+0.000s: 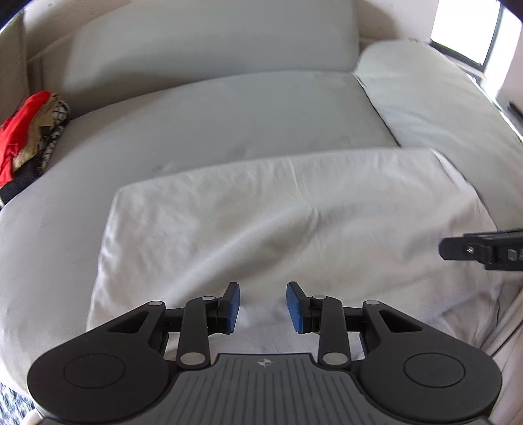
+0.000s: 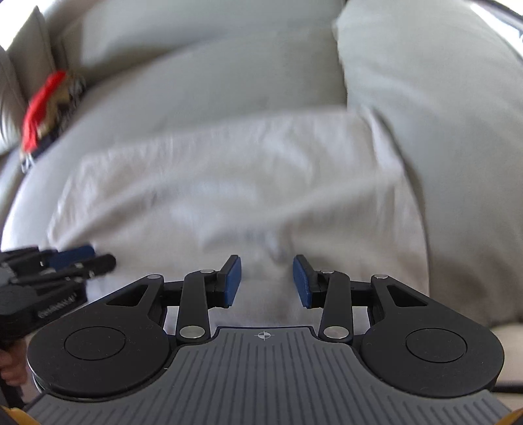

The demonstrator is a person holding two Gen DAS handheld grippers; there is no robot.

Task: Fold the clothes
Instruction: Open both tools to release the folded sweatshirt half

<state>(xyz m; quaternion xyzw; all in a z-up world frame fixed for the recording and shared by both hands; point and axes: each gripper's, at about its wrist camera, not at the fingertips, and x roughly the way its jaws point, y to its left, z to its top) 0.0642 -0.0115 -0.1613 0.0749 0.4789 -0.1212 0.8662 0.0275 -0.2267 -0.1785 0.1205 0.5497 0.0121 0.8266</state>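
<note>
- Left tool (image 1: 263,307): blue pads apart, nothing gripped between them; white cloth visible in the gap.
- White garment (image 1: 278,222): folded to a rough rectangle, lying flat on the grey sofa seat (image 1: 212,117) directly ahead of and beneath the tool.
- Right tool (image 1: 480,250): black fingertip enters from the right edge, over the garment's right side.
- Clothes pile (image 1: 29,130): red, tan and checked items, far ahead-left, against the sofa's side.

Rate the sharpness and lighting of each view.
Left wrist view: mostly sharp, creases on the white cloth readable, window blown out. Right wrist view: motion blur smears the white cloth and red clothes; only the tongs stay crisp.
</note>
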